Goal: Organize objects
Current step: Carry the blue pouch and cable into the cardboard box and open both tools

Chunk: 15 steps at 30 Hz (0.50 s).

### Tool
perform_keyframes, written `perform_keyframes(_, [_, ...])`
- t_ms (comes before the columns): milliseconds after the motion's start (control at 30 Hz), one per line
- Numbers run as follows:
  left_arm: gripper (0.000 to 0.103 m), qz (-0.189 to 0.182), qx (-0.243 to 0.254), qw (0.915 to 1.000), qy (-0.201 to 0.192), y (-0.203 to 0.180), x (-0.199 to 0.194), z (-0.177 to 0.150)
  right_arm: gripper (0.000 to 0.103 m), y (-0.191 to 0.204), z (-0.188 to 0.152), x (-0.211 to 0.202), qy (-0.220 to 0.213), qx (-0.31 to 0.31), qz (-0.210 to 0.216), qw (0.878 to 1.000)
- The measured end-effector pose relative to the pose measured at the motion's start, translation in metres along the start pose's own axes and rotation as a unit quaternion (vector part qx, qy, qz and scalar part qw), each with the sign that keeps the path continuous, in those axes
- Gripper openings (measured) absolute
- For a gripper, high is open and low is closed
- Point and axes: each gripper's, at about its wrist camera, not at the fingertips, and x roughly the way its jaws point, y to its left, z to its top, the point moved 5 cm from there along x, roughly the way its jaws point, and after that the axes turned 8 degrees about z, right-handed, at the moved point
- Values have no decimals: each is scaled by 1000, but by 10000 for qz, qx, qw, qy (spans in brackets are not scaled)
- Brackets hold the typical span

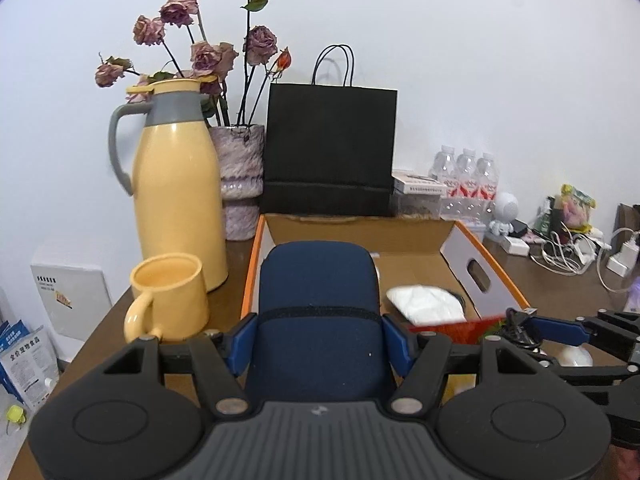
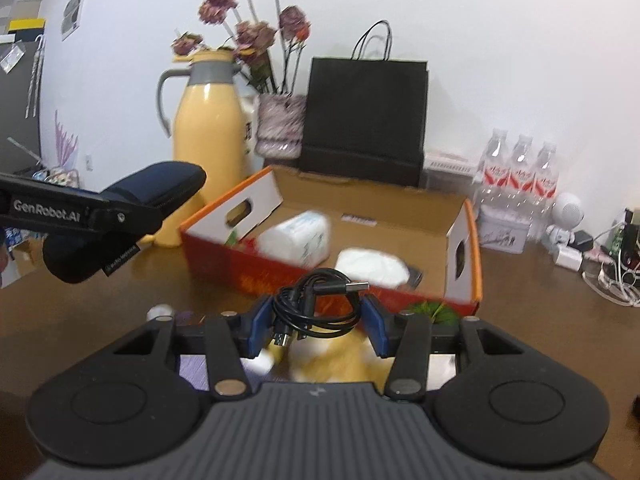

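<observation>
The left hand-held gripper [image 1: 318,338] clamped a navy case [image 1: 318,312] above the box [image 2: 474,240]. The right hand-held gripper [image 2: 316,320] pinched a coiled cable [image 2: 316,300] (USB plug showing) near the box's front wall, over the surface [image 2: 540,320].

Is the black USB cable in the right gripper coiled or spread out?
Coiled. The black USB cable is bundled in loops between the fingers of the right gripper, with one plug sticking out to the right.

A home: thermos [image 1: 176,184], dried roses [image 1: 208,52] (wilted), chargers [image 1: 568,252].
</observation>
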Motion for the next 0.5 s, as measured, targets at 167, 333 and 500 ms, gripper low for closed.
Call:
perform_keyframes(167, [64,83,-73,9999,41,-9,35,23,49,-20,23,20,-132,52,-135,9998])
perform_keyframes(333, [64,210,-177,9996,11,-16,72,44,49,-38,44,54,-160,162,-205,9995])
perform_keyframes(500, [64,378,-204,9991,-7,-21,106,54,49,-47,56,89,-117,244,-306,9992])
